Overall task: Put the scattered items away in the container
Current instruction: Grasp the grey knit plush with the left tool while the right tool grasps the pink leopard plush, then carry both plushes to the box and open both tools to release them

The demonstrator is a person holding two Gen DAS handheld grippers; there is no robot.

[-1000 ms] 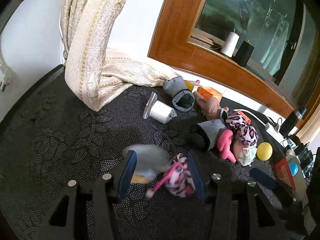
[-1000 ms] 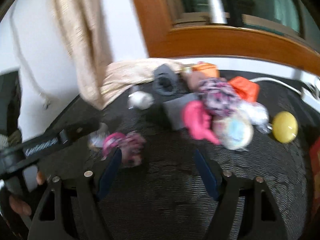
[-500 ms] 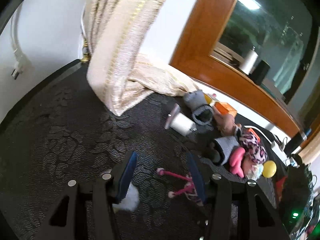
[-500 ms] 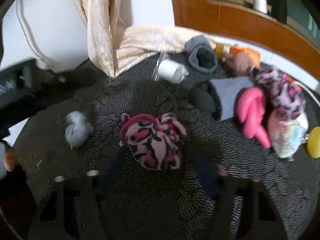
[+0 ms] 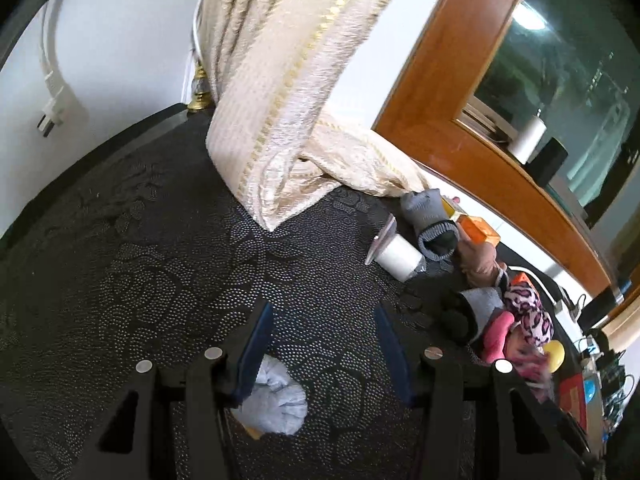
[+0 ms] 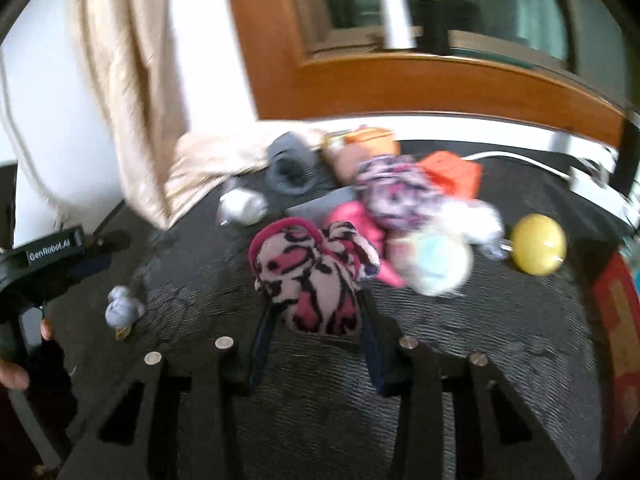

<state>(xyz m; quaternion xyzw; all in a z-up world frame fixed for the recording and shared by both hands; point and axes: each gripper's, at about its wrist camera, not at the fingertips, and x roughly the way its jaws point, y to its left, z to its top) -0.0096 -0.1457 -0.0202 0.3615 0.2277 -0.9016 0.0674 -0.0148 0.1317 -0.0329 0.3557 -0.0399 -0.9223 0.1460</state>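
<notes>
Pink-black leopard-print pouch (image 6: 312,280), seemingly fleece

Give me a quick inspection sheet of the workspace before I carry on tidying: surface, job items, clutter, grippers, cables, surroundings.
Surface: black embossed tabletop, dark and patterned.
Job's things: pink leopard pouch between the right gripper's fingers; small grey plush bird lying by the left gripper's left finger; yellow ball lying apart; no container seen.
Clutter: pile of grey socks, white roll, pink toy, orange box.
Grippers: left gripper open over the table; right gripper closed in around the pouch, image blurred.
Cables: white plug hanging on the wall; white cable at the table's rear.
Surroundings: cream curtain, wood-framed window.
</notes>
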